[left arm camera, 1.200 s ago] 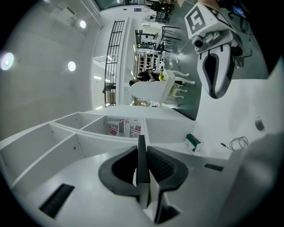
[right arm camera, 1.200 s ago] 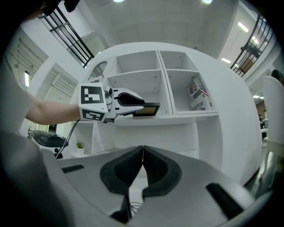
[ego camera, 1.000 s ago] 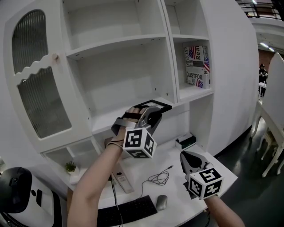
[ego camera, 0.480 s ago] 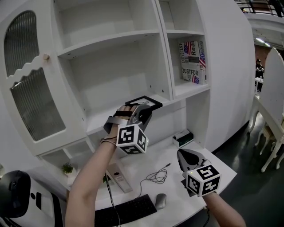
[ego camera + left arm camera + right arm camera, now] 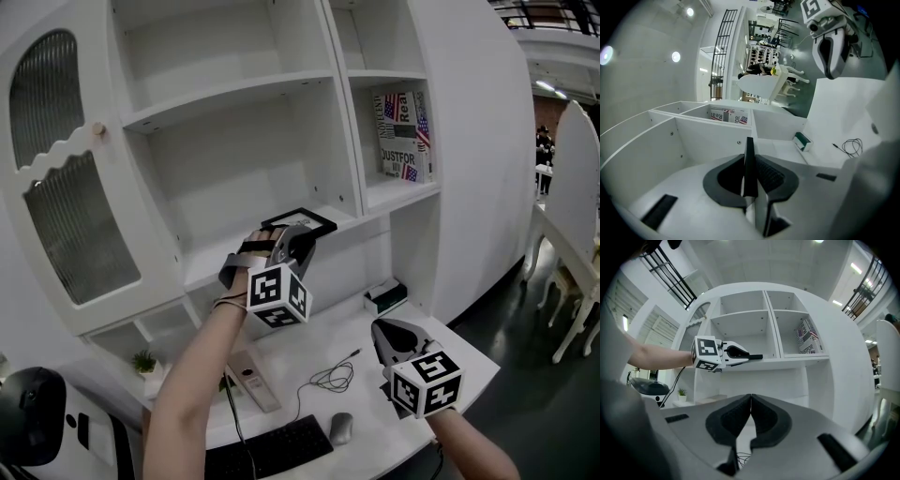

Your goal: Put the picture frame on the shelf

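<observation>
Head view: left claw (image 5: 302,236) holds picture frame (image 5: 300,220) flat, pointing seemingly into shelf (image 5: 220,259).

Black picture frame (image 5: 302,221) is held level at the front of the shelf (image 5: 212,256) by the left gripper (image 5: 302,236)

Left claw (image 5: 301,235) holding picture frame (image 5: 300,219), above shelf (image 5: 212,263)

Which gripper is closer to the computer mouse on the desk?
Right. The right gripper hangs low over the desk, up and right of the mouse, jaws shut. The left gripper is higher, at the shelf, clamping the picture frame.
</observation>
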Tool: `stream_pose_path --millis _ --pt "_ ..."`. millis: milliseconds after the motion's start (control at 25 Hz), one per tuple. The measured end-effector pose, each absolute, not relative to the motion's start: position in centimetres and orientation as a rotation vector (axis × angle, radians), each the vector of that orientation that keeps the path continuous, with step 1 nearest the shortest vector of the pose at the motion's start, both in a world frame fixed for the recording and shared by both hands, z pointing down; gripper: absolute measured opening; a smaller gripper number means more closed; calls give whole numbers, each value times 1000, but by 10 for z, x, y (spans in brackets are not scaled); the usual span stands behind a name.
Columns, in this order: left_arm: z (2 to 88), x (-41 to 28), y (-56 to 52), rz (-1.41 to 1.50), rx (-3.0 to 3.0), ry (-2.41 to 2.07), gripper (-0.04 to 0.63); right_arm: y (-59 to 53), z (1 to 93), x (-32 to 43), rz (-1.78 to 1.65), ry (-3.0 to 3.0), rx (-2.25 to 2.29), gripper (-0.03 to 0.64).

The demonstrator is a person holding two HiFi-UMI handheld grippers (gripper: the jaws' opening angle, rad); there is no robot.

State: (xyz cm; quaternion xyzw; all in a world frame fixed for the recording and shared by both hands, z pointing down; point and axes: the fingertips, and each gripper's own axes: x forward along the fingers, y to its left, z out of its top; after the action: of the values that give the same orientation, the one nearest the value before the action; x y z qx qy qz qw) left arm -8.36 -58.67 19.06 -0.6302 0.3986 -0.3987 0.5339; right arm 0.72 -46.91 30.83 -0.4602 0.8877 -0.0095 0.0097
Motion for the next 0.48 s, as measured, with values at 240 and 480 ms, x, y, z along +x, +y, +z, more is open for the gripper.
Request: stream_pose_path --millis 240,480 --pt "193 -83 -587 -972 -1516 991 69 -463 306 15 -34 2751 -1448 0" --pt "187 -80 -575 -926 -1513 1052 100 -452 304 23 -33 2739 -1450 2"
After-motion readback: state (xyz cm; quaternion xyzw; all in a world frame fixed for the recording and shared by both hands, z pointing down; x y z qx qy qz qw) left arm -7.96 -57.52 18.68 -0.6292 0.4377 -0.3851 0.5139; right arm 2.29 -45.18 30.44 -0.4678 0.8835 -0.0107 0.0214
